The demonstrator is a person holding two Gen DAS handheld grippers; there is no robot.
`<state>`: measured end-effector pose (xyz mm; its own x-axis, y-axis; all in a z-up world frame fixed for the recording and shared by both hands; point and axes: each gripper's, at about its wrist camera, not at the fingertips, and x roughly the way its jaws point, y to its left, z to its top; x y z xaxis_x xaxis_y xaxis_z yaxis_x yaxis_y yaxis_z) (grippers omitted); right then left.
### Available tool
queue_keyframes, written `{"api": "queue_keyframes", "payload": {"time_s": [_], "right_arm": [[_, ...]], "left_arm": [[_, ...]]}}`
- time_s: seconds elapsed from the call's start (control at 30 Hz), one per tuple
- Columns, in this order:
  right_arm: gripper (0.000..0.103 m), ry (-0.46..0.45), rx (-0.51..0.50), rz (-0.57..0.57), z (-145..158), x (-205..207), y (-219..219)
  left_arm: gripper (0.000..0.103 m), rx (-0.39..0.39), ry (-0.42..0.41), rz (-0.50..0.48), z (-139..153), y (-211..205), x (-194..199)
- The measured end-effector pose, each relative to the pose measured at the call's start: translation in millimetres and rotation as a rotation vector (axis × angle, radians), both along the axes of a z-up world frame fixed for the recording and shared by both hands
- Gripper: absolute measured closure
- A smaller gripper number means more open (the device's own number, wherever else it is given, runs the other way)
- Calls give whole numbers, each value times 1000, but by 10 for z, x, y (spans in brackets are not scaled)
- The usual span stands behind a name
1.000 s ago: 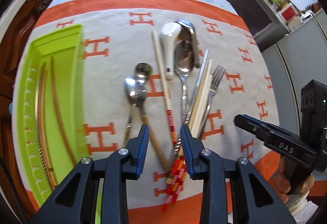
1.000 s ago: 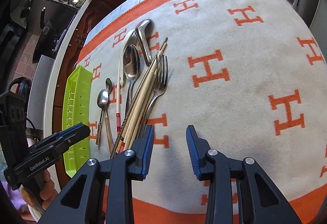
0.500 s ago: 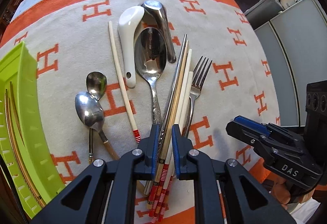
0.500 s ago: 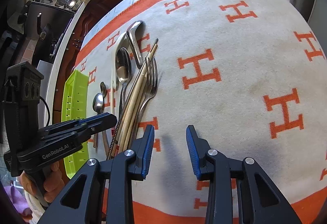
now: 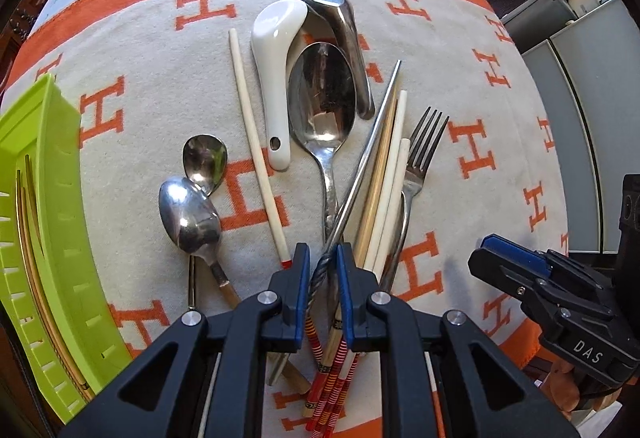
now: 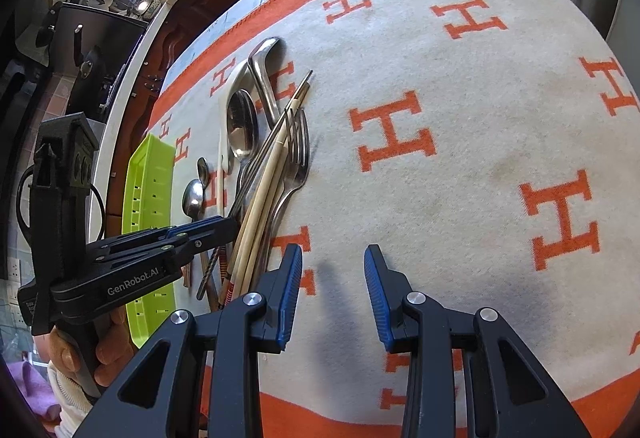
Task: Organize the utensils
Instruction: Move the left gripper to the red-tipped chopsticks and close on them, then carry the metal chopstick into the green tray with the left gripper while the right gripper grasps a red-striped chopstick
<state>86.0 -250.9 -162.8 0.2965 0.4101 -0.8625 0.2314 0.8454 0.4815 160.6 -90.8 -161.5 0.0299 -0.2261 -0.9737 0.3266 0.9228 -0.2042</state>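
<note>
The metal chopstick (image 5: 362, 174) lies slanted across the pile of cutlery in the middle of the blanket (image 5: 160, 86), its thin tip pointing away and its twisted handle end caught between the blue pads of the left gripper (image 5: 322, 278). That gripper's jaws have just been closing and now pinch the twisted handle from both sides, pointing steeply down at the cloth. Touching the metal chopstick on its right are pale chopsticks (image 5: 386, 190) whose red-striped ends run under the gripper, and beside those a fork (image 5: 420, 154) lies with its tines pointing away. To the left of the metal chopstick rests a large steel spoon (image 5: 322, 98), with a white ceramic spoon (image 5: 276, 78) and a steel soup spoon (image 5: 340, 26) at its bowl end. Further left a single pale chopstick (image 5: 256, 142) lies alone, then two small spoons (image 5: 192, 206) overlap each other. A green tray (image 5: 60, 238) sits at the left edge of the blanket, with thin sticks in it. The right gripper (image 6: 332, 294) hovers over a bare patch of blanket to the right of the pile, its jaws apart with nothing between them; a hand (image 6: 80, 354) grips the left tool's handle.
</note>
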Motion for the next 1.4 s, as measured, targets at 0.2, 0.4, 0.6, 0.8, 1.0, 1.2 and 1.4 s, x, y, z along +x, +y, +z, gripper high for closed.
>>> {"api": "queue_keyframes", "payload": {"time_s": [0.2,0.4,0.6,0.8,1.0,1.2,1.4], "right_arm": [[69,21,8,-10,-58,-3,-28],[69,25,12,-16,-55,-8,-36],[69,20,15,0,-11,9,38],[69,24,41,32,44,49,178],[76,49,67,65,22,83,325],[80,68,81,93,-13,126,514],[83,91,73,104,-79,201,680]], "left_arm": [[95,-11,11,-21,-28,-44,31],[99,-24,-37,18,75,72,-30],[99,-67,-55,57,248,340,-131],[99,-71,-99,112,484,703,-304],[99,-37,-179,205,796,1290,-461],[99,25,-202,329,840,1955,-487],[99,101,-170,393,532,2269,-423]]}}
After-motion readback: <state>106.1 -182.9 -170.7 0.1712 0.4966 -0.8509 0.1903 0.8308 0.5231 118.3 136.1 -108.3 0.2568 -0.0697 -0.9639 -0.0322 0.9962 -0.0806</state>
